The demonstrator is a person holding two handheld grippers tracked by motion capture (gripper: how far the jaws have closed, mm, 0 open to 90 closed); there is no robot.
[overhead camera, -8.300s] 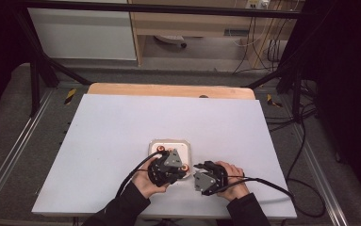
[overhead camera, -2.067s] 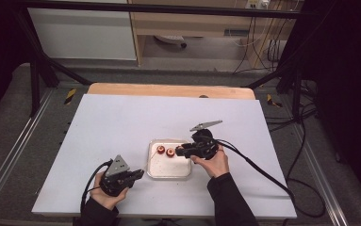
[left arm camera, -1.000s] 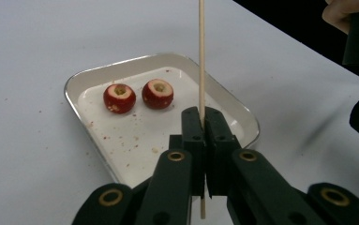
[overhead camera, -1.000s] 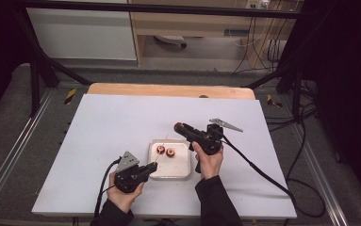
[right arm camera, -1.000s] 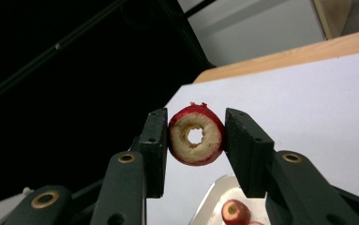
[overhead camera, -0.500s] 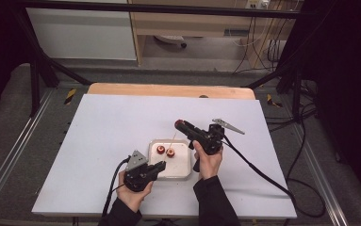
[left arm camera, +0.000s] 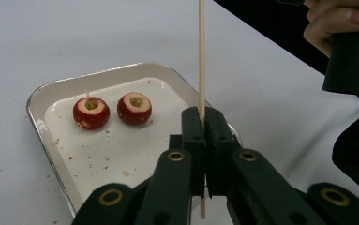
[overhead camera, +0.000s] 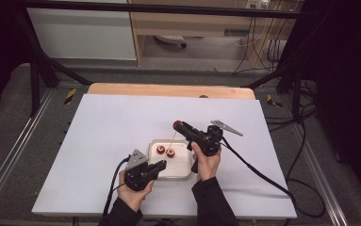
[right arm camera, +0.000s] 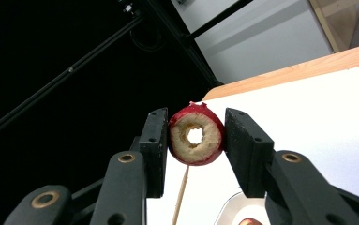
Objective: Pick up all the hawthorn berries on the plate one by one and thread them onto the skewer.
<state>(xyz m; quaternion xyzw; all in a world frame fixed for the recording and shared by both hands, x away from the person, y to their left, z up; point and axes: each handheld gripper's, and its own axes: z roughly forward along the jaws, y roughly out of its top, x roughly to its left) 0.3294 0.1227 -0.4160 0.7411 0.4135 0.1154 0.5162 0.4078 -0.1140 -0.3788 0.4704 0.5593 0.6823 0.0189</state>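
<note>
I have the cored red fruit (right arm camera: 196, 135) pinched between my right gripper's (right arm camera: 196, 140) jaws, hole facing the camera, lifted above the counter (overhead camera: 98, 141) just past the far edge of the tray (overhead camera: 184, 169). The thin wooden skewer (left arm camera: 201, 61) stands nearly upright below it, clamped near its lower end by my left gripper (left arm camera: 204, 140), whose jaws are closed tight on the stick. In the right gripper view the skewer's upper part rises toward the underside of the fruit; I cannot tell whether the tip has entered the hole yet, though it looks close beneath it.

As I read it, the job is threading the cored fruits onto the stick. None sits on the skewer shaft that I can see, so this would be the first piece, and it is about at the point of being lined up and pushed down. Two more cored fruits (left arm camera: 91, 112) (left arm camera: 134, 108) lie side by side, holes up, at the far end of the white tray, apart from each other and from the stick. Crumbs are scattered over the tray floor.

So what is left, by my judgement: seat this piece, slide it down, then fetch the other two in turn. The counter around the tray carries nothing else.
</note>
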